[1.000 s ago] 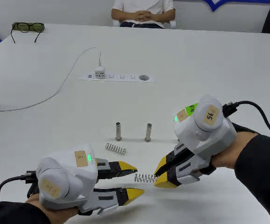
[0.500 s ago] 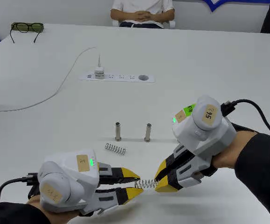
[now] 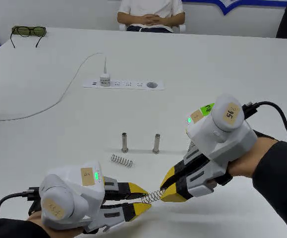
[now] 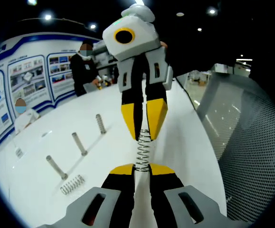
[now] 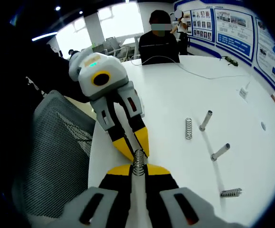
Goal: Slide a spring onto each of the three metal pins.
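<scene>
The left gripper (image 3: 139, 198) and the right gripper (image 3: 169, 187) meet tip to tip low over the near part of the white desk (image 3: 222, 64); a small coil spring (image 3: 152, 196) runs between them; the left jaws are pressed in on one end of it, and the right jaws pinch the other end. Just beyond, a bare metal pin (image 3: 124, 142) and a second bare pin (image 3: 156, 143) stand upright side by side; a loose spring (image 3: 122, 160) lies flat on the desk near the first. In the left gripper view a third pin (image 4: 100, 123) stands farthest along the row, with a spring already around it. Farther back lie a power strip (image 3: 123, 84), a white cable (image 3: 69, 87) and a pair of glasses (image 3: 28, 30); a person (image 3: 150, 12) sits at the far side.
</scene>
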A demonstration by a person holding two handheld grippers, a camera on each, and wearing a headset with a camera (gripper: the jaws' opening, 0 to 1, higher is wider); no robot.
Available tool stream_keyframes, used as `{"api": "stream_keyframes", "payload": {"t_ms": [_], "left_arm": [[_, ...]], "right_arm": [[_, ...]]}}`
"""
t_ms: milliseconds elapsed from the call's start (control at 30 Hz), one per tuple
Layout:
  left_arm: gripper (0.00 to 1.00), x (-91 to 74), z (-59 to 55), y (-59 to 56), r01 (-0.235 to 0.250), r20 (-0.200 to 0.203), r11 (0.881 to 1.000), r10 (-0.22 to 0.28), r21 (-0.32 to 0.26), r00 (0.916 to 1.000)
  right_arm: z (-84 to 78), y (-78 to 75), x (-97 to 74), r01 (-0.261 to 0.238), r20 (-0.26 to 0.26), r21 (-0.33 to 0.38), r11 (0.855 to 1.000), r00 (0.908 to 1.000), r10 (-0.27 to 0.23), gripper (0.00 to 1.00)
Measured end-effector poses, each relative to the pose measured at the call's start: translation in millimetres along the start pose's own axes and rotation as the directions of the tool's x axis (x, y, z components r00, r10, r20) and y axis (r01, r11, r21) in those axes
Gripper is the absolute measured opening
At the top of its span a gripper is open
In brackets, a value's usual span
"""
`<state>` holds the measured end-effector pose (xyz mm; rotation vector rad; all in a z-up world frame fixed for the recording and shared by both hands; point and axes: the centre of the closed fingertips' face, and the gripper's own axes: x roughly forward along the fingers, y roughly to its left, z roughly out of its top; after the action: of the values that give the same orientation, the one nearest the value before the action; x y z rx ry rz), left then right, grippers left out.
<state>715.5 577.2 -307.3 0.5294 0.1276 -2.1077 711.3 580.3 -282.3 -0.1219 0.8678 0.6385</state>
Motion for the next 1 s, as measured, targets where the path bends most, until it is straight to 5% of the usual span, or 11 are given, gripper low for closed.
{"api": "stream_keyframes", "payload": {"t_ms": [1000], "left_arm": [[0.10,0.5,8.3,3.7,-0.017,0.047,0.994,0.023,-0.107,0.9986]], "right_arm": [[38.9,-0.7,3.8,0.059,0.118,-0.058,0.997,0.9917,-0.052,0.12]]}}
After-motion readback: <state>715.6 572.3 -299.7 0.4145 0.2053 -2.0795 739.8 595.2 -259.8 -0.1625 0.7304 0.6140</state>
